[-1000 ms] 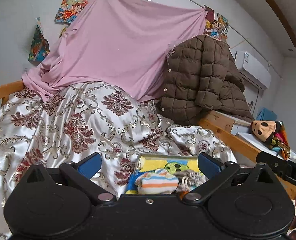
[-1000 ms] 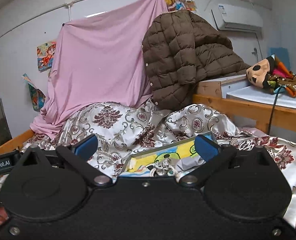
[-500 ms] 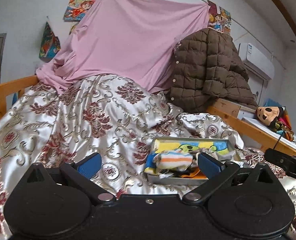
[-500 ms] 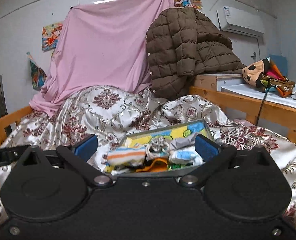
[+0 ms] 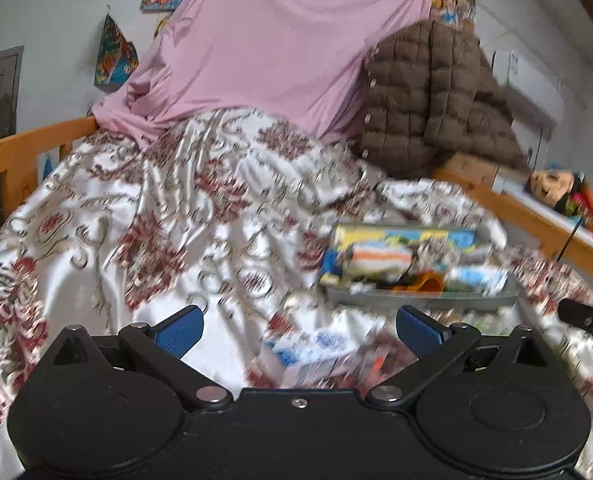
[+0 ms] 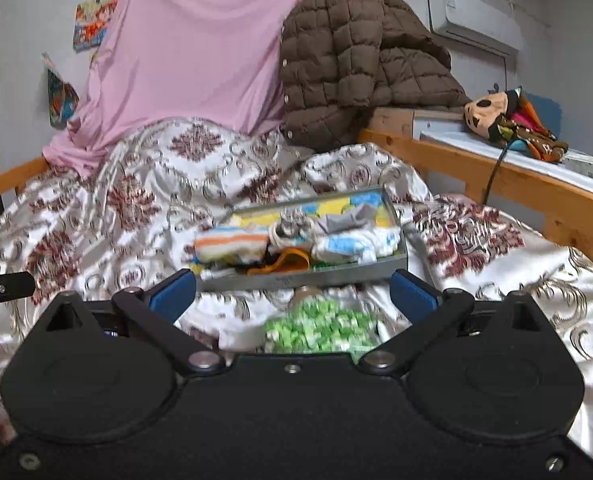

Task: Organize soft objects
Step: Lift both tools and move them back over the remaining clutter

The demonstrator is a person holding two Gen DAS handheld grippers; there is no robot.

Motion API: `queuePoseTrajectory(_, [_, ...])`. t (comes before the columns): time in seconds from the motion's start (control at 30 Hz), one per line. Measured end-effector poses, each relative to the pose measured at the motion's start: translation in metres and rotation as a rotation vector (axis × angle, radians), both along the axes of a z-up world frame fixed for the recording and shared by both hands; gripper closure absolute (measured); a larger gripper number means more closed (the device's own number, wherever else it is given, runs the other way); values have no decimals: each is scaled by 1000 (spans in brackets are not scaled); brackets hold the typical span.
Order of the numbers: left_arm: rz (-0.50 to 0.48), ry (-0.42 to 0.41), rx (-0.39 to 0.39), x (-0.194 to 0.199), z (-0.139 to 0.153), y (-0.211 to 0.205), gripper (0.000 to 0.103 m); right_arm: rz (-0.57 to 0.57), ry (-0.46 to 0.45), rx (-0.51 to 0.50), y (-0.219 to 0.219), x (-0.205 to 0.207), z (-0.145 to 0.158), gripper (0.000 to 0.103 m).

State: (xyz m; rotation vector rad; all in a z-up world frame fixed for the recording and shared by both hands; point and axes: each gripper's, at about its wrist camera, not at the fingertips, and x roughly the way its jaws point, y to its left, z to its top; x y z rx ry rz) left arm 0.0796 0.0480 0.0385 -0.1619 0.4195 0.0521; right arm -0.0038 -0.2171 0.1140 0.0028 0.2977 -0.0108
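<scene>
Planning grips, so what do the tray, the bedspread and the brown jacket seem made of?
Tray: likely thin metal; grey, stiff straight wall. Bedspread: satin-like woven fabric; glossy highlights on the folds. Brown jacket: matte quilted synthetic, puffy stitched squares.

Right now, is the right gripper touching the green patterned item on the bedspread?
Apart. The right wrist view shows the right gripper open, its blue fingers flanking the green patterned item with bedspread visible on both sides.

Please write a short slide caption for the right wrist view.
Open right gripper hovers over green-patterned fabric, facing a tray of folded socks on the bedspread.
</scene>
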Motion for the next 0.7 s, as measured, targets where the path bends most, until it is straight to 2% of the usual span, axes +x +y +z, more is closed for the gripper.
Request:
queuePoseTrajectory(0.13, [4,73,16,2,-10,3,1,-14,72,-39,3,3,-7,1])
queuePoseTrajectory(0.3, [6,125,17,5,-15,2,1,0,167,-94,11,10,-19,1])
queuePoseTrajectory(0.7, [7,244,26,12,-30,-1,1,70,286,-169,31,14,-34,1])
